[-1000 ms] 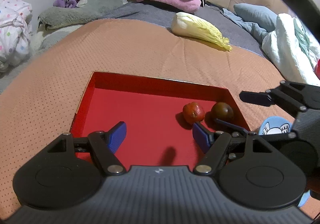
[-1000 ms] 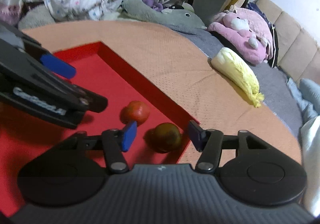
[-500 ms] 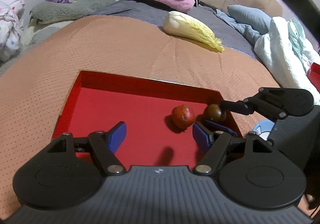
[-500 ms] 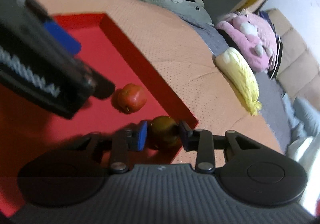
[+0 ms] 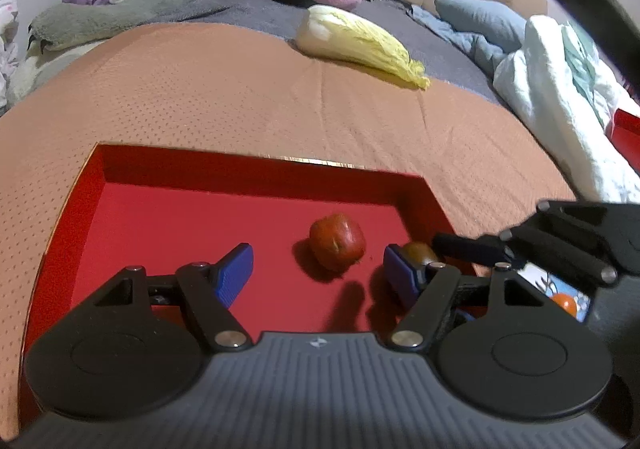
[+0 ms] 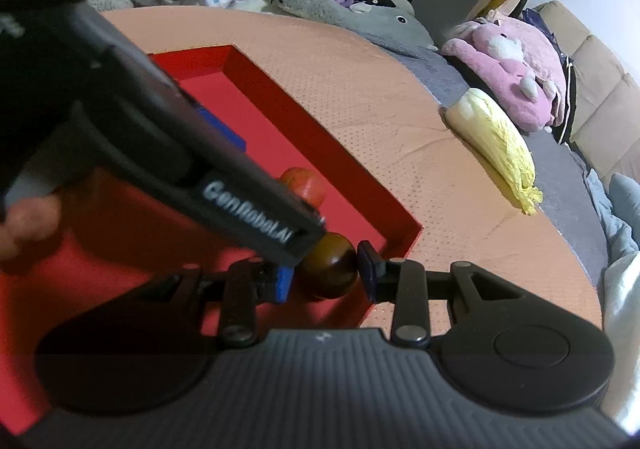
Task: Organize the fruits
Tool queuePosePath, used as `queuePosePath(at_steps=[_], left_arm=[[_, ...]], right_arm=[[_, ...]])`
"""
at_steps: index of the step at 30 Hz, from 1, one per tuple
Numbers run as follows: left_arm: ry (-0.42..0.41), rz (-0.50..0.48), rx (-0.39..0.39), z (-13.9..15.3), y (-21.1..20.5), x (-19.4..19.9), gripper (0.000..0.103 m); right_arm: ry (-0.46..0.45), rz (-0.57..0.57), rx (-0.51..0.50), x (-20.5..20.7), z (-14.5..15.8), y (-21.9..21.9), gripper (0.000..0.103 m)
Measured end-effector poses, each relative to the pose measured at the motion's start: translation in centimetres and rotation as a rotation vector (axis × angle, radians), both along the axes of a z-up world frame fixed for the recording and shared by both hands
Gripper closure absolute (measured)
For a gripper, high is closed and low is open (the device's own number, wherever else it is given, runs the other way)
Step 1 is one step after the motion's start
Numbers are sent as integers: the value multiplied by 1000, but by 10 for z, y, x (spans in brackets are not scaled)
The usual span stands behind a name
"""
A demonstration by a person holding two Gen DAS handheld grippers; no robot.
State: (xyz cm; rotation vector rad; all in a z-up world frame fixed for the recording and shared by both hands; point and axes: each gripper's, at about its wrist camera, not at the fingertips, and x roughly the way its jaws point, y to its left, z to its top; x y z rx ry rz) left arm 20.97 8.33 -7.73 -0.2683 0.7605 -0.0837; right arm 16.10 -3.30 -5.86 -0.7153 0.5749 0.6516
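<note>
My right gripper clamped the dark brown round fruit in the shallow red tray's near right corner, hard against the wall. My left gripper, fingers spread with nothing held, crossed over it, hiding part. The red fruit sat just beside it. A pale napa cabbage lay well apart on the orange bedspread.

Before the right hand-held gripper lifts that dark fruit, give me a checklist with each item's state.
1. Right hand-held gripper pads on both sides of the dark fruit: ok.
2. Grip firm enough: cannot tell.
3. Left hand-held gripper open, holding nothing: ok.
4. Left hand-held gripper away from the dark fruit: not ok, its finger overlaps it.
5. Red fruit apart from the dark fruit: ok.
6. Tray wall close beside the lift: cannot tell.
</note>
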Motion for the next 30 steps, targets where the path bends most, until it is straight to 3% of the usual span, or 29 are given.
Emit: queuePosePath(at_steps=[3, 5, 8, 10, 12, 14, 21, 30], left_arm=[[-8, 6, -37, -3, 4, 7, 31], [-9, 10, -78, -3, 7, 9, 32], [-11, -3, -85, -4, 4, 12, 34], [-13, -15, -85, -5, 3, 13, 41], [-10, -26, -86, -7, 2, 15, 58], [-9, -34, -85, -8, 3, 16, 64], [-29, -29, -80, -5, 4, 12, 65], [-26, 1, 7, 3, 2, 0, 65]], right_arm=[[-8, 6, -20, 0, -1, 3, 65], [-16, 12, -50, 0, -3, 7, 54], [-48, 15, -93, -2, -9, 11, 53], [-42, 10, -94, 1, -9, 12, 54], [-26, 6, -87, 2, -8, 12, 57], [0, 6, -74, 2, -6, 9, 63], [44, -38, 16, -3, 1, -5, 63], [106, -52, 116, -20, 12, -17, 63]])
